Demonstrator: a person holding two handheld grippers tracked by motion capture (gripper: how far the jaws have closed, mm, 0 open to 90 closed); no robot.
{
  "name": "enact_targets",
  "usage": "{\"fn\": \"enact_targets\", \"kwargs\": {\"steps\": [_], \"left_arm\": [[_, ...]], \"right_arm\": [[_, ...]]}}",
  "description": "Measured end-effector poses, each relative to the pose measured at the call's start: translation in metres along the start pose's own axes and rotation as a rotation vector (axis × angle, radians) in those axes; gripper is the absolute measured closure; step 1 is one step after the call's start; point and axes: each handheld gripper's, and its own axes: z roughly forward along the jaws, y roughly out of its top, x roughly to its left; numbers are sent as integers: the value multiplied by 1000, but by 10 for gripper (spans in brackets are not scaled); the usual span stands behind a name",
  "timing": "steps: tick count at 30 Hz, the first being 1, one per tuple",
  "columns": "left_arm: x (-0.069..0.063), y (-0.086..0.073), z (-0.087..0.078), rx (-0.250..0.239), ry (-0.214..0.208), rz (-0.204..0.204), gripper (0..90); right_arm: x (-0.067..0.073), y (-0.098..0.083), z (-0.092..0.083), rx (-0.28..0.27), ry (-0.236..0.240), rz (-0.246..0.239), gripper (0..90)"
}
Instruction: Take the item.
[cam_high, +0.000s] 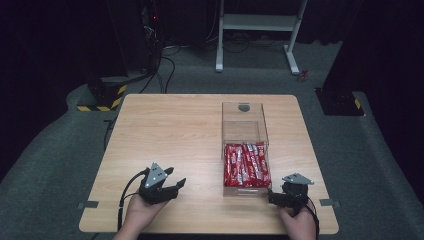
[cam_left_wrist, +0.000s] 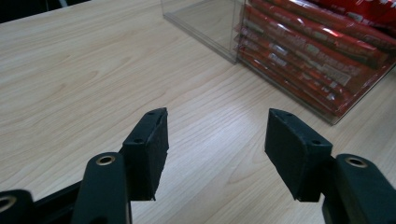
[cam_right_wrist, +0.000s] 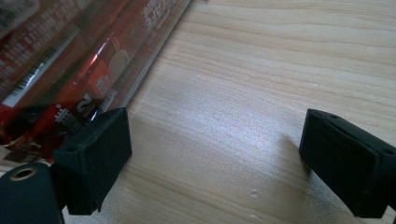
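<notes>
Clear box (cam_high: 244, 131) of red packets (cam_high: 246, 165) on the table (cam_high: 170, 135); left gripper (cam_high: 172, 184) and right gripper (cam_high: 271, 196) flank its near end, fingers wide, empty.

Left gripper (cam_high: 176, 186) and right gripper (cam_high: 272, 196) both gape, hand-held low.

High view: bench (cam_high: 170, 130) evenly lit from above, surroundings falling into near-black; picture soft, low detail, slightly grainy. Left gripper view: bright, even light, wood grain sharp, jaws near lens a bit soft. Right gripper view: broad white glare patch on bench between jaws, soft shadow beside right jaw; red packets (cam_right_wrist: 56, 60) behind clear wall blurred, print unreadable.
</notes>
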Motion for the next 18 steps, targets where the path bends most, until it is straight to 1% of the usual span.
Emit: {"fn": "enact_targets", "kwargs": {"steps": [4, 7, 10, 13, 18], "left_arm": [[-6, 6, 4, -7, -19, 1, 402], [-11, 11, 8, -10, -27, 13, 406], [-12, 13, 10, -11, -34, 12, 407], [-14, 16, 12, -12, -39, 20, 410], [-19, 23, 15, -25, -57, 14, 414]], "right_arm": [[0, 0, 0, 0, 0, 0, 89], [0, 0, 0, 0, 0, 0, 90], [0, 0, 0, 0, 0, 0, 90], [0, 0, 0, 0, 0, 0, 90], [0, 0, 0, 0, 0, 0, 89]]}}
